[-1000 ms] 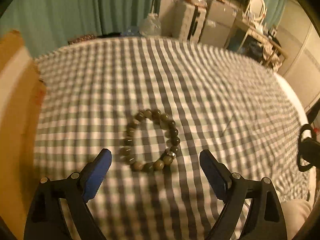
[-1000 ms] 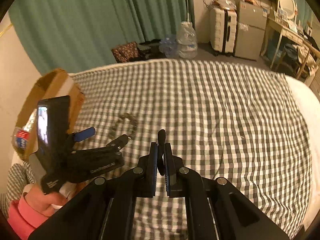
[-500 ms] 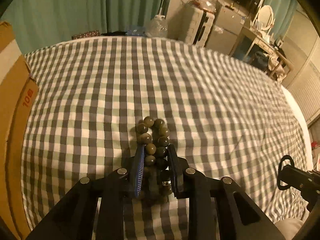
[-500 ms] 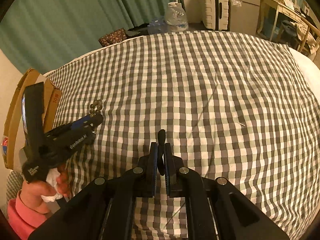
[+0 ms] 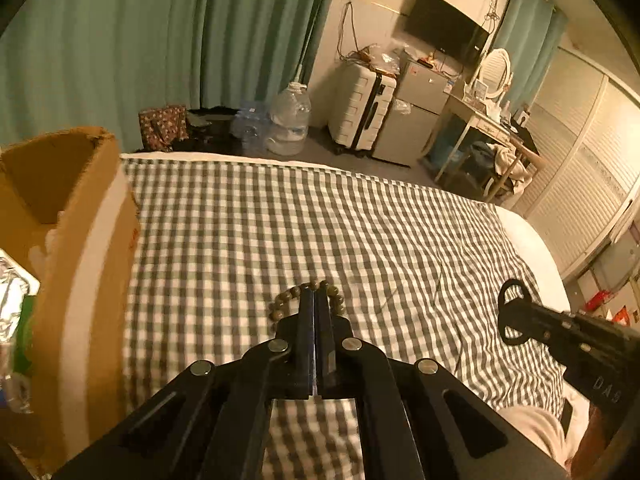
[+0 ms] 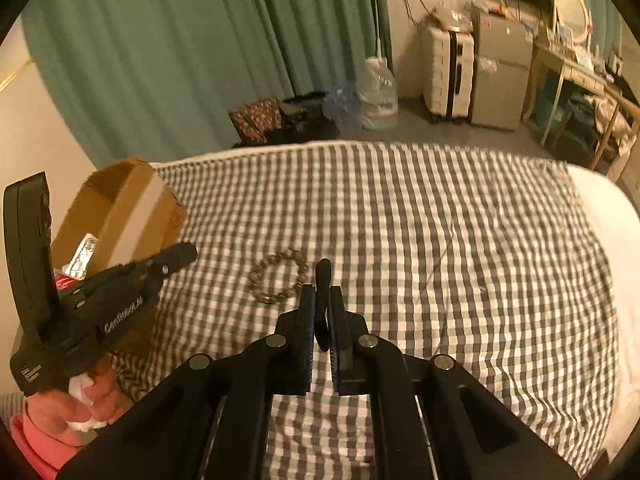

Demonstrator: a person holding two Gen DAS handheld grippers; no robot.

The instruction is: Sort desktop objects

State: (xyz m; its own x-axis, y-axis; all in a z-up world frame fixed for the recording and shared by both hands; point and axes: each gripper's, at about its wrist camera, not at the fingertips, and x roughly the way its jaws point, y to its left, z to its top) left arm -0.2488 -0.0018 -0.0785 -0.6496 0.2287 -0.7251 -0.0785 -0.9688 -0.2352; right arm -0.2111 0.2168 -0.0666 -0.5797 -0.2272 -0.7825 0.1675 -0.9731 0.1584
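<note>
While the left gripper point(image 5: 315, 294) hangs above the bed point(image 6: 440, 240), we see its jaws pressed flat together. They have just been closing, and nothing sits between them. From the right wrist view the bead bracelet point(image 6: 278, 280) lies flat on the checked cover as an open ring, well clear of that gripper's tip. We judge the pinch came away empty, so the bracelet is not yet sorted.

Over to the right gripper point(image 6: 322, 292): it is clamped on a black loop point(image 6: 323, 270) that sticks up past its fingertips. We read that as a carry in hand, parked above the bed just beside the bracelet while the other hand works. What the loop is, we cannot tell.

On the left edge of the bed stands the cardboard box point(image 6: 132, 204), top open, with a foil pack and other bits inside. It looks like the drop point, and it sits close to the left gripper, which would explain why that hand takes the bracelet.

Now the count. We have 2 grippers, both closed, 1 of them empty and 1 holding. We have 1 bracelet, 1 black loop and 1 box. The beads blur together, so we give no number for them.
</note>
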